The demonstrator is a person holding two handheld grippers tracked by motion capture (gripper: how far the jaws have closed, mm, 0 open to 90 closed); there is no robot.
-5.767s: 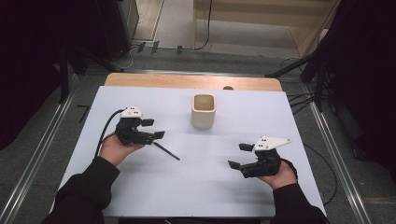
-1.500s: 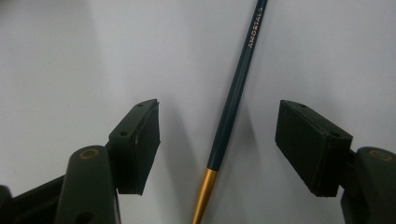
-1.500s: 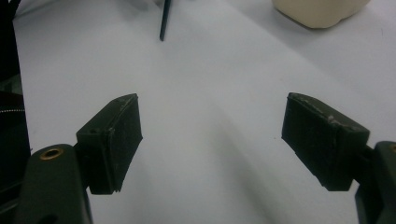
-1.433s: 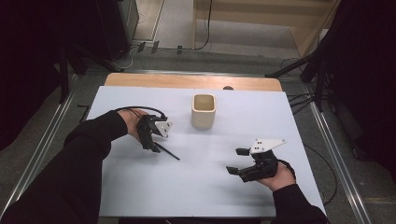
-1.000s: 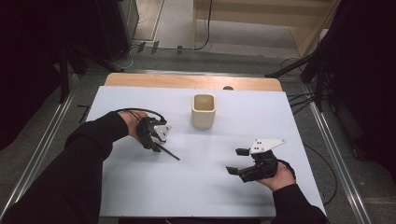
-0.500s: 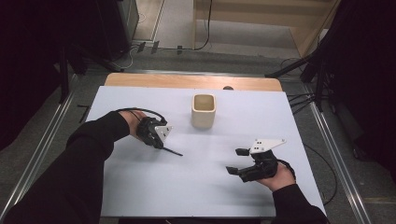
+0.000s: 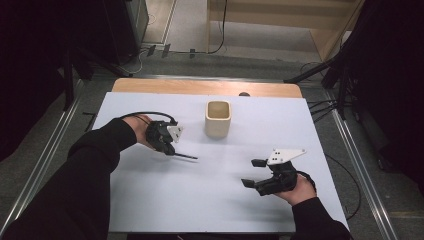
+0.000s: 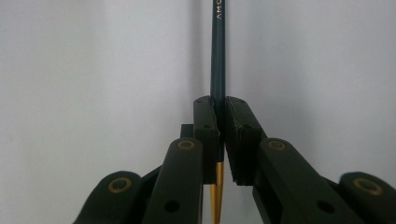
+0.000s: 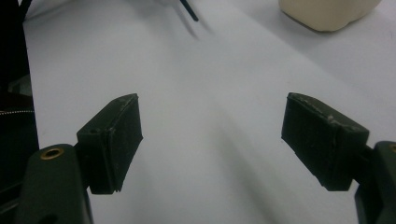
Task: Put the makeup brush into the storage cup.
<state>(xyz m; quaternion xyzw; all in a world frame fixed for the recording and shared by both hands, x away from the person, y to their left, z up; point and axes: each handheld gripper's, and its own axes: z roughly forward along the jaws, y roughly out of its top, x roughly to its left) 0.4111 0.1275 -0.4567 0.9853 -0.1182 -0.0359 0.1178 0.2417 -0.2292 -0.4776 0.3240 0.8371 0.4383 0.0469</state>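
Note:
A dark blue-green pencil [image 7: 185,156] with a gold end lies on the white table [image 7: 200,210], left of the middle. My left gripper [image 7: 167,148] points down at it and is shut on its near end. In the left gripper view the pencil [image 8: 218,56] runs straight up from between the two pads of my left gripper [image 8: 220,105], which press on it from both sides. My right gripper [image 7: 252,171] rests low at the front right, open, with nothing between its jaws. The right gripper [image 9: 210,135] shows bare table between its wide-set pads.
A beige square cup [image 7: 218,119] stands upright behind the middle of the table, right of the left hand; its base [image 9: 327,11] shows in the right gripper view. A wooden strip [image 7: 205,87] edges the table's far side. A black cable [image 7: 145,115] loops behind the left gripper.
The left hand came in over the pencil, turned its gripper downward and its jaws closed on the pencil's near end. The pencil has turned slightly. The right hand has stayed still.

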